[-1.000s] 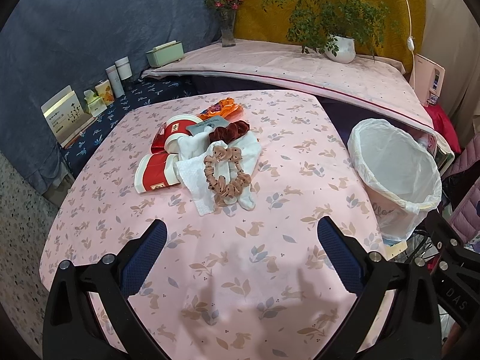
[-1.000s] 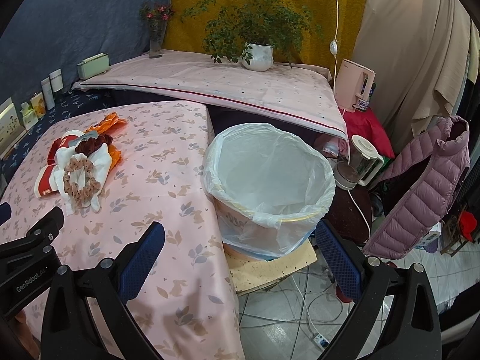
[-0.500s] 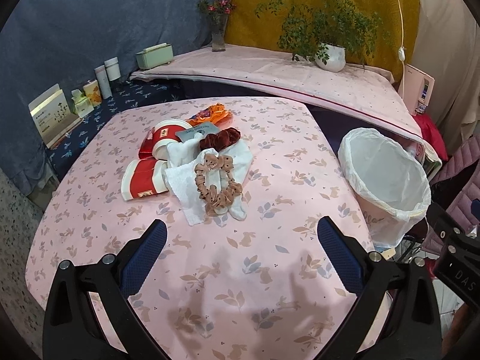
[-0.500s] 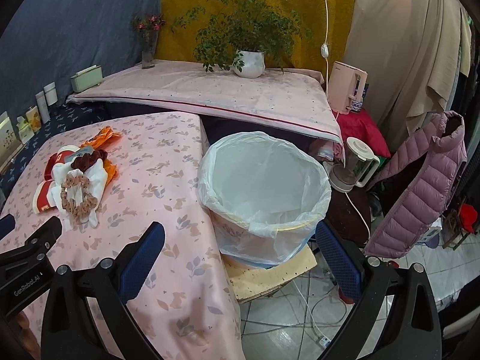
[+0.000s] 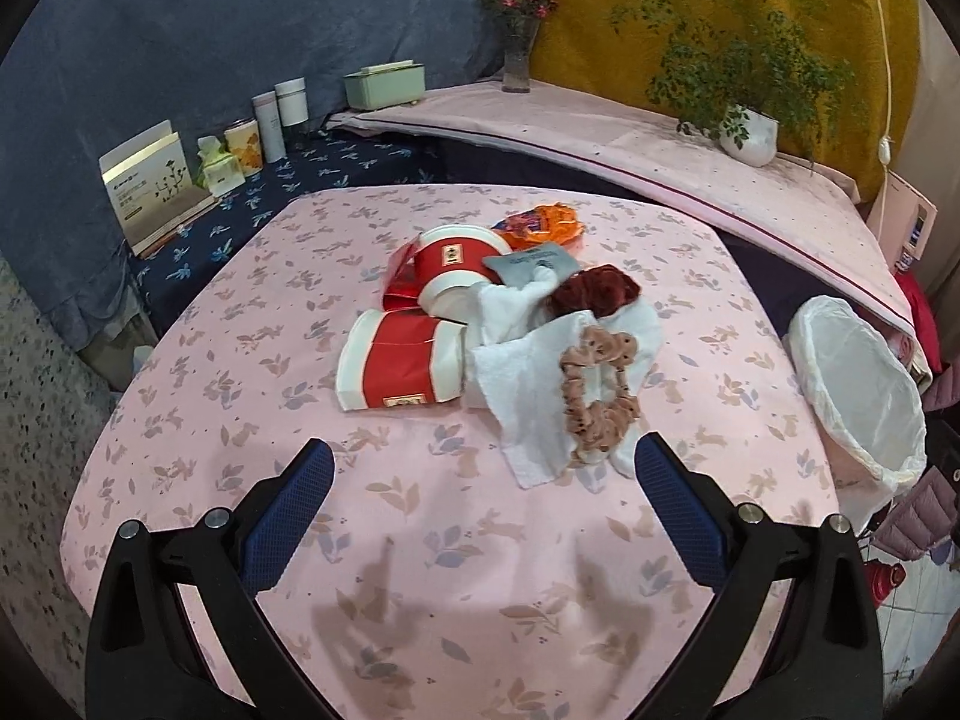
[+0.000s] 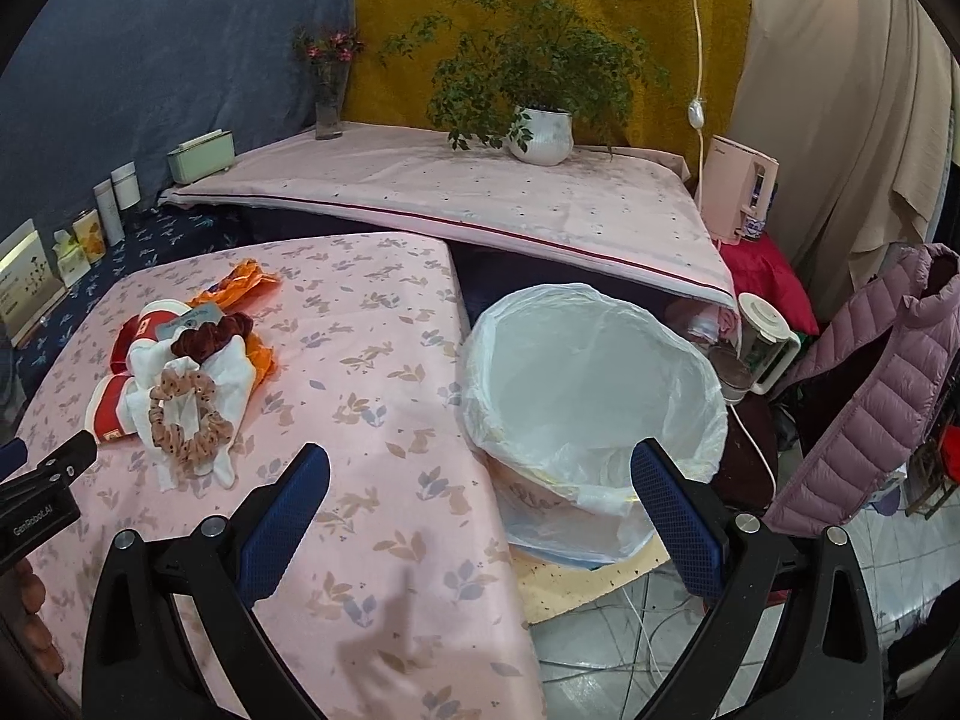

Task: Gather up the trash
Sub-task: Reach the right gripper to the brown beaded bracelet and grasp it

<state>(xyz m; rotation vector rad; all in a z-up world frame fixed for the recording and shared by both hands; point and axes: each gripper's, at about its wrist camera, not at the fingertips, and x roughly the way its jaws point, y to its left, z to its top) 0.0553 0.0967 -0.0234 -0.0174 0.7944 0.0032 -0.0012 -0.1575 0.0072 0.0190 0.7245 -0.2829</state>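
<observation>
From the left wrist view, the left gripper (image 5: 480,480) is seen spread wide and empty, held above the pink tabletop (image 5: 252,396). The heap of trash lies straight ahead of it and a little to its right: a white tissue (image 5: 522,384) with a tan scrunchie (image 5: 597,399) on top is nearest, its lower corner just beyond the right finger (image 5: 675,516). Behind and to the left, two red-and-white paper cups (image 5: 402,369) are found on their sides (long axes running roughly across the view), with a dark red scrunchie (image 5: 594,291) and an orange wrapper (image 5: 543,222) farther back. The lined trash bin (image 5: 858,396) stands off the tabletop's right edge, well apart from the heap.

From the right wrist view, the right gripper (image 6: 480,492) is likewise seen spread and empty, pointed at the tabletop's edge with the trash bin (image 6: 594,372) just ahead and to its right. The heap (image 6: 186,396) lies well off to its left, near the black body of the left gripper at the frame's left edge.

The heap is judged nearer to the left gripper, so a short forward reach, slightly rightward, is called for, followed by a carry to the right toward the bin.
</observation>
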